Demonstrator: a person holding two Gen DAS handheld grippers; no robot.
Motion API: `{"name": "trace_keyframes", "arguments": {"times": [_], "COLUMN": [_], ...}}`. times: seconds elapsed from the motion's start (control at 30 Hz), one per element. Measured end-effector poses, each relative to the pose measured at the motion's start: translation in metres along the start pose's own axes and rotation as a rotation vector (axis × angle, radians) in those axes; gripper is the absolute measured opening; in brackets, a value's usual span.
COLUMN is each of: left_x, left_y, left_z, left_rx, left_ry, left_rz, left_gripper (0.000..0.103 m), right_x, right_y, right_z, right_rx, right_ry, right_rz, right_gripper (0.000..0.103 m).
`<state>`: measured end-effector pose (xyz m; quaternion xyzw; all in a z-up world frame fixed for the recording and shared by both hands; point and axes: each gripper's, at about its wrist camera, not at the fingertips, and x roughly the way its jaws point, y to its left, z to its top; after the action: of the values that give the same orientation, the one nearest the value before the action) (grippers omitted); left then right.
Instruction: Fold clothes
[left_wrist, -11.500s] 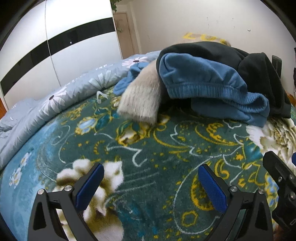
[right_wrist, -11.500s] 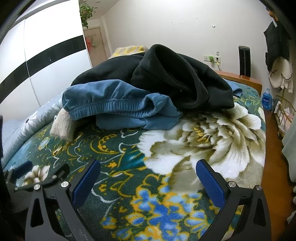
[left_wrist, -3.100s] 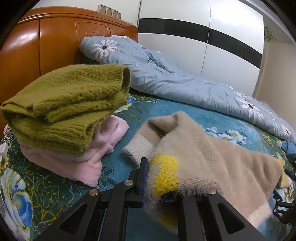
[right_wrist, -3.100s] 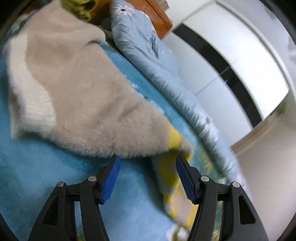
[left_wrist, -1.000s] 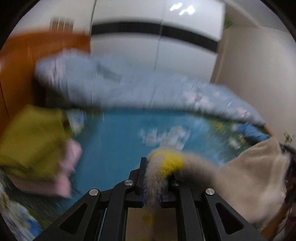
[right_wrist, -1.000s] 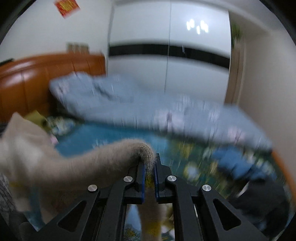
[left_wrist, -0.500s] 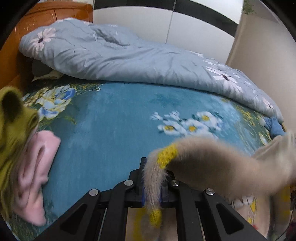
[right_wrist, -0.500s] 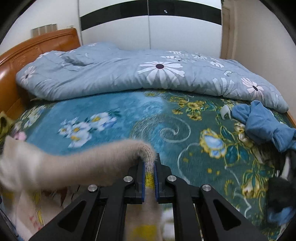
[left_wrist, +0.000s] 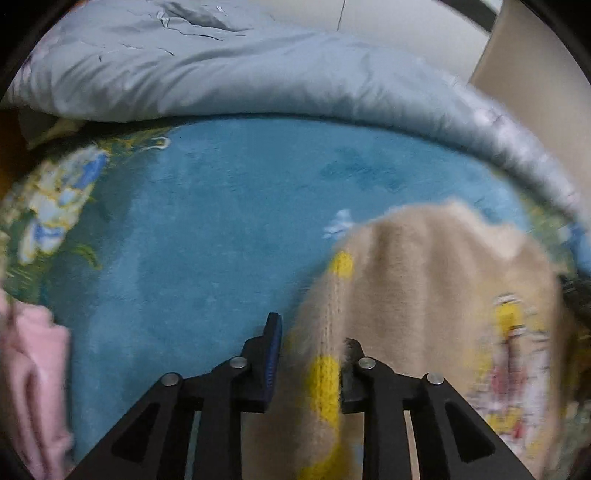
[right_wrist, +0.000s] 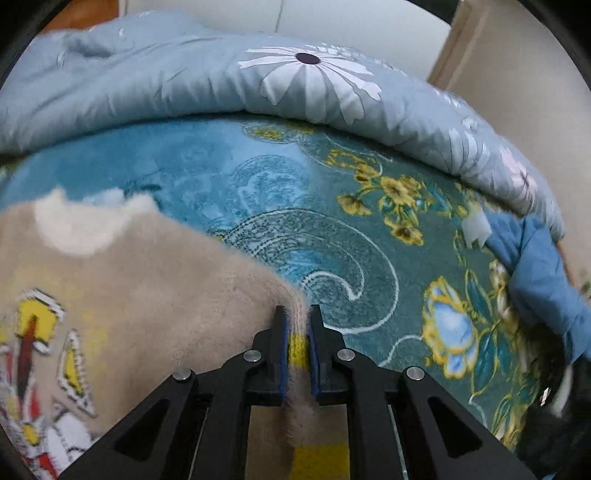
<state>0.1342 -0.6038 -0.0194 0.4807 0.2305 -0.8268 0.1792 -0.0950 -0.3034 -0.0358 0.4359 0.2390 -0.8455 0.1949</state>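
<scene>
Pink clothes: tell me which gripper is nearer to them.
Left. The left gripper, whose jaws have just been opening around the sweater's edge, has the pink clothes on its left. The right gripper pinches the sweater's opposite edge, farther off; its view shows no pink.

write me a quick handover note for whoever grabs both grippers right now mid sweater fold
Left gripper: jaws have just been opening, the beige sweater hem lies loosely between them.
Right gripper: shut on the sweater's other hem corner.
Sweater is spread front up on the teal blanket; a pink garment sits at the left edge.
Done: laid out. Left: release, fold, stack.
</scene>
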Motion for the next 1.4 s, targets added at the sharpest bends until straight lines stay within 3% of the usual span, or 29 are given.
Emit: {"name": "trace_keyframes", "arguments": {"times": [0.07,0.1,0.13,0.17,0.27,0.37,0.47,0.57,0.63,0.83,0.87,0.9,0.93,1.07,1.2,1.3,1.4], "left_x": [-0.018,-0.026,-0.037,-0.049,-0.086,-0.115,-0.127,-0.126,-0.121,-0.119,-0.123,-0.126,-0.13,-0.137,-0.137,-0.133,-0.131], "left_y": [0.013,0.016,0.017,0.016,0.009,0.003,-0.006,-0.016,-0.022,-0.032,-0.033,-0.034,-0.036,-0.042,-0.046,-0.05,-0.054], "left_z": [-0.004,-0.005,-0.009,-0.015,-0.038,-0.078,-0.117,-0.156,-0.176,-0.218,-0.222,-0.226,-0.23,-0.236,-0.238,-0.238,-0.241], "left_rx": [-0.1,-0.121,-0.125,-0.109,-0.07,-0.096,-0.111,-0.144,-0.158,-0.183,-0.184,-0.186,-0.187,-0.163,-0.152,-0.149,-0.13], "left_ry": [-0.011,-0.02,-0.038,-0.061,-0.13,-0.194,-0.229,-0.206,-0.171,-0.102,-0.107,-0.112,-0.117,-0.123,-0.118,-0.113,-0.094], "left_rz": [-0.153,-0.18,-0.179,-0.147,-0.049,-0.057,-0.077,-0.098,-0.12,-0.125,-0.124,-0.124,-0.124,-0.123,-0.119,-0.127,-0.128], "left_gripper": [0.054,0.057,0.057,0.057,0.057,0.062,0.065,0.065,0.065,0.065,0.065,0.065,0.065,0.065,0.065,0.065,0.065], "right_x": [-0.011,-0.017,-0.025,-0.036,-0.07,-0.095,-0.119,-0.139,-0.142,-0.141,-0.14,-0.14,-0.139,-0.148,-0.169,-0.175,-0.166], "right_y": [-0.005,-0.009,-0.014,-0.022,-0.039,-0.047,-0.037,-0.026,-0.017,-0.008,-0.013,-0.019,-0.026,-0.065,-0.128,-0.177,-0.212], "right_z": [-0.002,-0.003,-0.005,-0.01,-0.037,-0.086,-0.145,-0.194,-0.215,-0.236,-0.235,-0.233,-0.231,-0.224,-0.206,-0.186,-0.172], "right_rx": [0.002,0.01,0.025,0.044,0.072,0.061,0.015,-0.014,-0.034,-0.045,-0.014,0.021,0.057,0.151,0.245,0.318,0.383], "right_ry": [-0.034,-0.049,-0.063,-0.08,-0.109,-0.082,-0.063,-0.062,-0.052,-0.077,-0.072,-0.065,-0.057,-0.083,-0.165,-0.21,-0.195], "right_rz": [0.026,0.049,0.084,0.122,0.187,0.266,0.402,0.501,0.513,0.443,0.45,0.461,0.472,0.447,0.313,0.145,0.048], "right_gripper": [0.015,0.025,0.037,0.041,0.044,0.044,0.051,0.061,0.063,0.061,0.052,0.035,0.009,0.008,0.008,0.008,0.008]}}
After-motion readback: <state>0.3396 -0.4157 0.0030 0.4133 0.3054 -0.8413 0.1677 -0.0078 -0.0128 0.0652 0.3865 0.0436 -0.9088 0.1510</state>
